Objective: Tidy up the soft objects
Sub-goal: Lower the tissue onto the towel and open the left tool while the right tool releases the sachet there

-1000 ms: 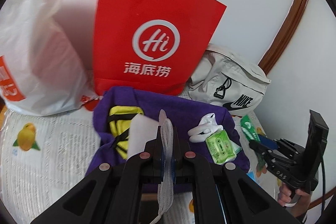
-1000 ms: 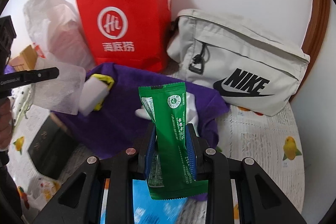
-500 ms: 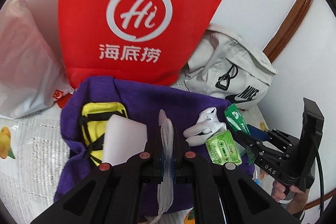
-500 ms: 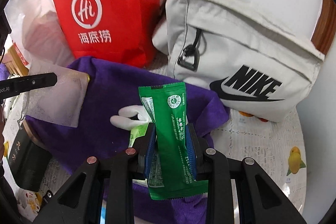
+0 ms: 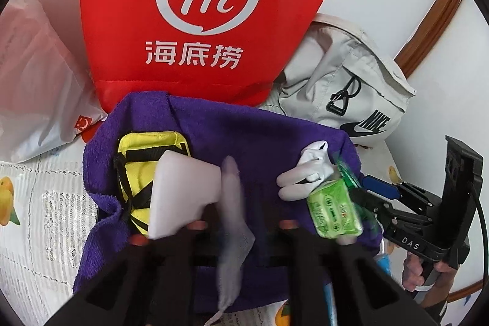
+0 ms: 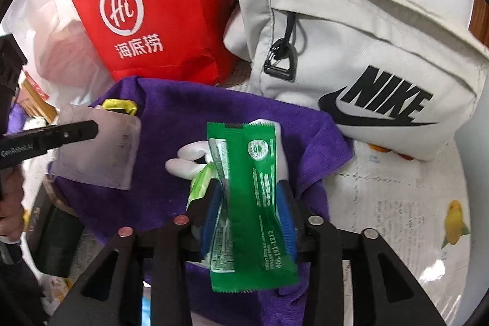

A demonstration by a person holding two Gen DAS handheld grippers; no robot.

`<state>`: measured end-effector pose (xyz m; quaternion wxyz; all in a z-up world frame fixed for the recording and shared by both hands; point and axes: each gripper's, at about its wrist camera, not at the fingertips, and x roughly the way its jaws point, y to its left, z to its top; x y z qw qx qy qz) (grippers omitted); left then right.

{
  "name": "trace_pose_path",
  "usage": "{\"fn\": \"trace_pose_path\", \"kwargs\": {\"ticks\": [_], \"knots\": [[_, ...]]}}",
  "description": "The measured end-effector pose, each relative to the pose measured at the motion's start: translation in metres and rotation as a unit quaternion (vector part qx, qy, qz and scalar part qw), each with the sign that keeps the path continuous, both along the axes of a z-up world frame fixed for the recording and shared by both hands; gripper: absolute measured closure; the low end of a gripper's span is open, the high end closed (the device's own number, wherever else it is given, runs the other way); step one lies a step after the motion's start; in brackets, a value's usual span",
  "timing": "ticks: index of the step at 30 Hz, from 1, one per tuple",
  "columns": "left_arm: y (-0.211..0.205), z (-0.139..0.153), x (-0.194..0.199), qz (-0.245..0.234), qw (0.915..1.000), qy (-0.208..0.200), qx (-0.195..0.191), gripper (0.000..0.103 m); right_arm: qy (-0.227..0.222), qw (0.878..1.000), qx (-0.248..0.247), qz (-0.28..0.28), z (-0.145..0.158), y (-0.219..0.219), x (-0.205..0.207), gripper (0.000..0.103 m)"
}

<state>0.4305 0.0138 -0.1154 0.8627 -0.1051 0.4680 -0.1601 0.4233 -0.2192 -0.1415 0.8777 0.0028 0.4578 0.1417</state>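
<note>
Left gripper fingers just parted, translucent sachet loose; right gripper fingers just parted, green packet loose. Risk: either slides off purple towel.

The right claw has just been opening, its blue pads standing off either side of a flat green foil sachet that hangs between them. Beneath lies a crumpled purple terry towel bearing a white rubber glove. A beige fabric Nike waist bag stands beyond the towel.
</note>
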Motion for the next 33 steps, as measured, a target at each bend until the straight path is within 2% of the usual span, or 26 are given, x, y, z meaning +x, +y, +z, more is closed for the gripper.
{"fn": "trace_pose_path", "kwargs": {"ticks": [1,2,6,8,14,22,29,33], "knots": [[0.000,0.001,-0.001,0.001,1.0000,-0.004,0.001,0.070,0.001,1.000,0.003,0.002,0.000,0.000,-0.001,0.052],[0.000,0.003,-0.002,0.000,1.0000,-0.008,0.003,0.070,0.001,1.000,0.001,0.003,0.000,0.000,-0.001,0.051],[0.001,0.007,-0.006,-0.002,1.0000,-0.006,-0.002,0.070,0.004,1.000,-0.001,0.005,0.001,0.002,-0.004,0.051],[0.001,0.010,-0.009,-0.001,1.0000,-0.008,0.001,0.062,0.003,1.000,-0.003,0.005,0.004,0.003,-0.008,0.051],[0.007,0.023,-0.029,0.008,0.9998,-0.017,0.012,0.060,-0.015,1.000,-0.002,-0.002,0.021,0.000,-0.031,0.051],[0.020,0.038,-0.069,0.020,0.9992,-0.031,0.016,0.050,-0.035,0.999,0.016,-0.013,0.046,-0.002,-0.083,0.051],[0.037,0.049,-0.108,0.038,0.9981,-0.043,0.024,0.043,-0.039,0.999,0.006,-0.001,0.053,0.008,-0.128,0.051],[0.047,0.049,-0.137,0.047,0.9973,-0.048,0.030,0.042,-0.033,0.999,0.013,0.005,0.052,0.014,-0.152,0.051]]}}
